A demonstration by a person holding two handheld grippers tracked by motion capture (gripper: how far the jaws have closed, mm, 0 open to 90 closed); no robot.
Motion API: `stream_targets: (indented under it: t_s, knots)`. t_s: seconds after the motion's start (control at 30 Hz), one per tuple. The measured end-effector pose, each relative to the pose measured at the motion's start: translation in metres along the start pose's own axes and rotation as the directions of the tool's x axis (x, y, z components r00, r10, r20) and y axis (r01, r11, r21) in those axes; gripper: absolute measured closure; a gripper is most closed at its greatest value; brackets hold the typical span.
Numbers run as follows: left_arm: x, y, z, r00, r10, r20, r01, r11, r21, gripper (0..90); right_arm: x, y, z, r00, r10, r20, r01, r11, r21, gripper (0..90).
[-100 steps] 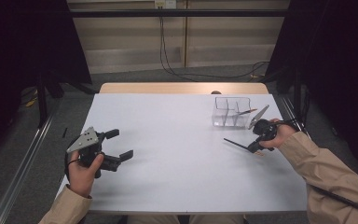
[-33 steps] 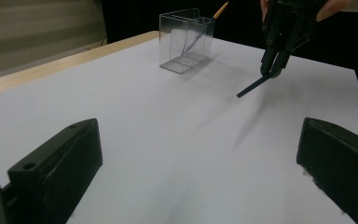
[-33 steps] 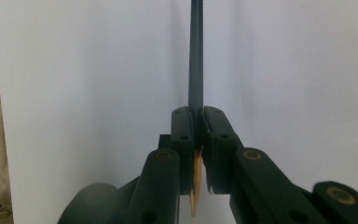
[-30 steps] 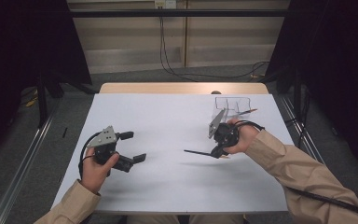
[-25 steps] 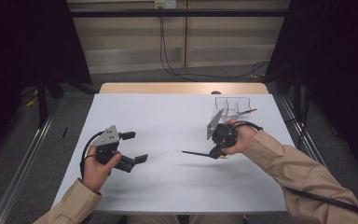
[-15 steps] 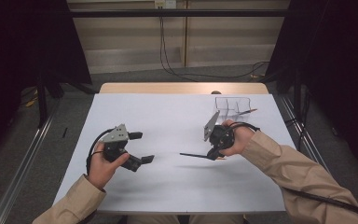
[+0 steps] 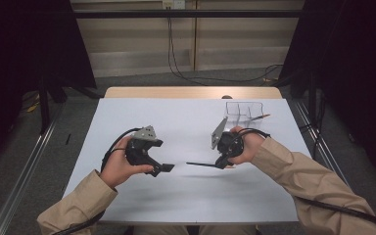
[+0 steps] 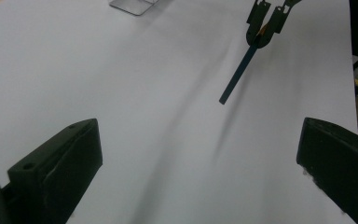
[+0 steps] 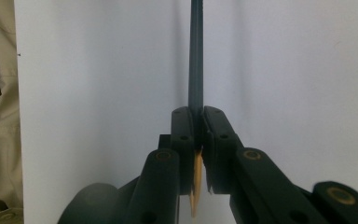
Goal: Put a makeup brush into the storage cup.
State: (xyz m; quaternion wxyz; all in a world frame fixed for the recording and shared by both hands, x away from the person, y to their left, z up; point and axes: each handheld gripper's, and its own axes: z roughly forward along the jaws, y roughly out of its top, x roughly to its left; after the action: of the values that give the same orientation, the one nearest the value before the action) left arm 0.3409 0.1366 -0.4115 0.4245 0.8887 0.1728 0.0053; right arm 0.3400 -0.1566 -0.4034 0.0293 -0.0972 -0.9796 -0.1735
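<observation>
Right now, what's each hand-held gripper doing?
Left hand-held gripper: open, holding nothing.
Right hand-held gripper: closed on a dark pencil.

Camera set-up: one fixed overhead view, two riding views.

High view looks forward and down over the whole tabletop from the person's side. Left gripper view sits low, facing across the white surface toward the pencil. Right gripper view looks close along its jaws at that same pencil; all three share it.

Tan long sleeves; black claws: left claw, right claw, grey three-cornered plates, black cables.
</observation>
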Motion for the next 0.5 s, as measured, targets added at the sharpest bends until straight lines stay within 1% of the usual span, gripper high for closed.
stream_targets:
  t_s: [0.03, 0.1, 0.13, 0.17, 0.23, 0.27, 0.3, 0.37, 0.4, 0.47, 0.5]
  knots:
    - [-0.001, 0.002, 0.002, 1.0000, -0.005, -0.003, 0.005, 0.9997, 0.025, 0.0, 0.000, 0.000, -0.001, 1.0000, 0.005, 0.002, -0.005, 1.000, 0.000, 84.0]
    - [-0.001, 0.005, 0.005, 1.0000, -0.006, -0.002, 0.006, 0.9988, 0.048, 0.7, 0.000, 0.001, -0.001, 1.0000, 0.000, 0.000, 0.000, 1.000, 0.005, 84.0]
    - [-0.001, 0.006, 0.006, 0.9999, -0.008, -0.009, 0.009, 0.9980, 0.063, 1.8, 0.000, 0.001, 0.000, 1.0000, 0.002, 0.000, -0.002, 1.000, 0.006, 84.1]
    - [-0.002, 0.008, 0.008, 0.9999, -0.001, -0.014, 0.003, 0.9971, 0.076, 2.3, 0.000, 0.001, 0.000, 1.0000, 0.006, -0.001, -0.006, 1.000, 0.009, 84.1]
    - [-0.003, 0.011, 0.009, 0.9999, 0.008, -0.008, -0.008, 0.9946, 0.103, 4.1, 0.001, 0.001, 0.001, 1.0000, 0.005, 0.000, -0.005, 1.000, 0.011, 84.1]
    - [-0.004, 0.013, 0.010, 0.9999, 0.010, -0.007, -0.010, 0.9934, 0.114, 4.8, 0.000, 0.001, 0.001, 1.0000, -0.003, -0.005, 0.003, 1.000, 0.013, 84.0]
    - [-0.004, 0.014, 0.011, 0.9997, 0.025, -0.006, -0.024, 0.9904, 0.136, 6.4, 0.000, 0.002, 0.002, 1.0000, -0.005, -0.003, 0.005, 1.000, 0.011, 84.0]
    - [-0.005, 0.017, 0.013, 0.9995, 0.031, -0.004, -0.030, 0.9867, 0.160, 9.2, 0.001, 0.003, 0.003, 1.0000, -0.002, -0.004, 0.002, 1.000, 0.017, 84.1]
    - [-0.006, 0.019, 0.014, 0.9996, 0.029, -0.005, -0.028, 0.9868, 0.159, 10.3, 0.000, 0.003, 0.003, 0.9999, -0.014, -0.002, 0.014, 1.000, 0.014, 84.0]
    - [-0.007, 0.021, 0.015, 0.9992, 0.040, -0.006, -0.038, 0.9833, 0.178, 12.1, 0.002, 0.005, 0.003, 0.9999, -0.012, -0.005, 0.012, 1.000, 0.019, 84.0]
    - [-0.008, 0.023, 0.016, 0.9988, 0.048, -0.006, -0.046, 0.9808, 0.190, 12.8, 0.002, 0.005, 0.003, 0.9998, -0.019, -0.002, 0.019, 1.000, 0.016, 84.0]
